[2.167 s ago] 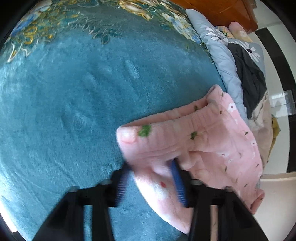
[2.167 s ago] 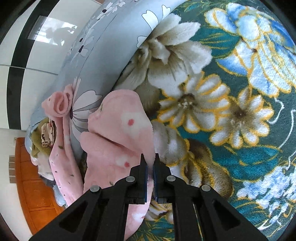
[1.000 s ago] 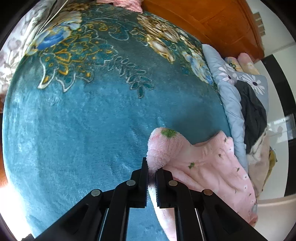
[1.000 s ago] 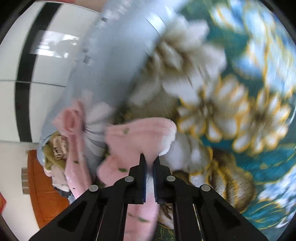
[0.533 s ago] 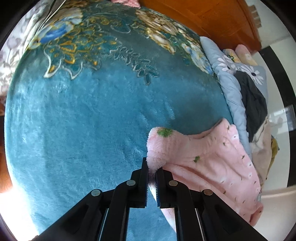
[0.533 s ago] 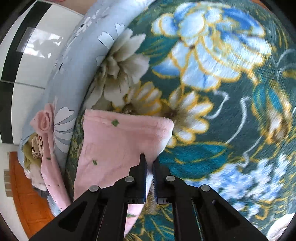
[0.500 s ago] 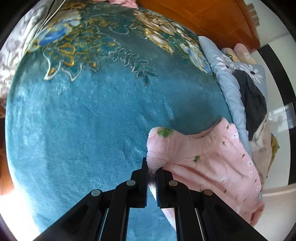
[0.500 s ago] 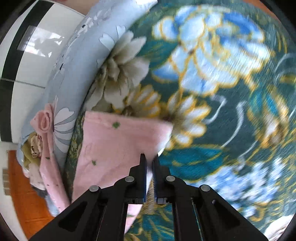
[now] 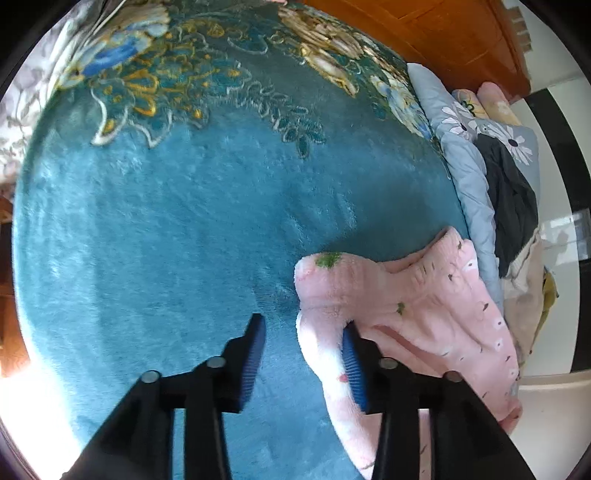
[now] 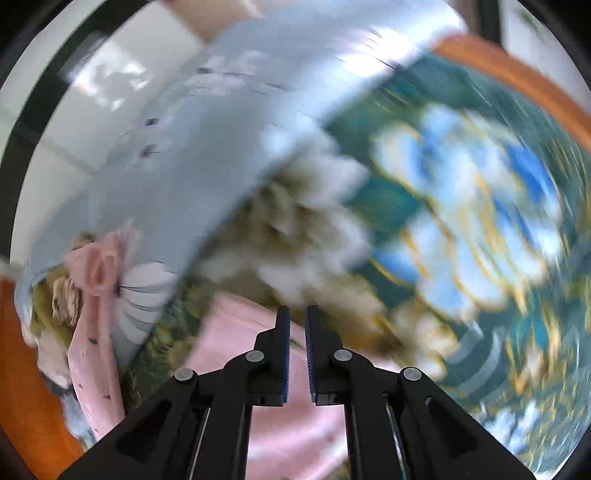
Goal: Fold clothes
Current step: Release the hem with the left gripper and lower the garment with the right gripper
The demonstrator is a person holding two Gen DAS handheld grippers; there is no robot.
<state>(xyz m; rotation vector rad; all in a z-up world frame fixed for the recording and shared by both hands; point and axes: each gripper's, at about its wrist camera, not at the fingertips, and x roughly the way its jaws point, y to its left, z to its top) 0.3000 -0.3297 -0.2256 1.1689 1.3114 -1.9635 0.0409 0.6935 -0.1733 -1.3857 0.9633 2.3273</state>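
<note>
A pink fleece garment (image 9: 424,295) with small flower prints lies on the teal floral blanket (image 9: 184,221), near its right edge. My left gripper (image 9: 303,354) is opening; the garment's near corner sits between its fingers, against the right pad only. The right wrist view is blurred by motion. There the same pink garment (image 10: 240,332) lies flat under my right gripper (image 10: 297,332). That gripper's jaws are opening to a narrow gap, and no cloth shows pinched above the fingertips.
A grey-blue flowered quilt (image 9: 469,177) runs along the blanket's edge, with a dark garment (image 9: 513,206) and other clothes heaped beyond it. Orange wooden furniture (image 9: 443,29) stands behind. In the right wrist view the clothes heap (image 10: 74,295) is at the left, the quilt (image 10: 221,129) above.
My left gripper's jaws have parted and let the pink corner go slack. The right gripper has lifted and swung, and the cloth corner has dropped out from between its tips.
</note>
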